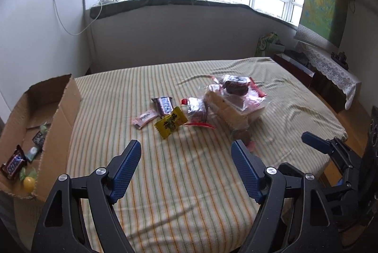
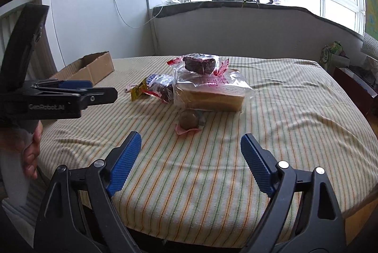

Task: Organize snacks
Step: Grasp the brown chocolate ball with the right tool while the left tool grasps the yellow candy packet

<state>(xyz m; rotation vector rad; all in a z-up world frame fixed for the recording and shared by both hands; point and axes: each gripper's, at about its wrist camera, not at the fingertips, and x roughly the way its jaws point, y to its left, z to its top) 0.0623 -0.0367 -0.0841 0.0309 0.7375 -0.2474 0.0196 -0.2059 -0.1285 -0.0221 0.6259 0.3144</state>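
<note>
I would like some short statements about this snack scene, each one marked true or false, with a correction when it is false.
1. Both the left gripper and the right gripper are open and hold nothing. True.
2. The brown cardboard box is empty. False: it already holds a few wrapped snacks, among them a brown chocolate bar.
3. A dark cake in clear wrap rests on top of the clear bag of sliced bread. True.
4. The yellow snack packet lies inside the box. False: it lies on the striped cloth, beside the other loose snacks.
</note>
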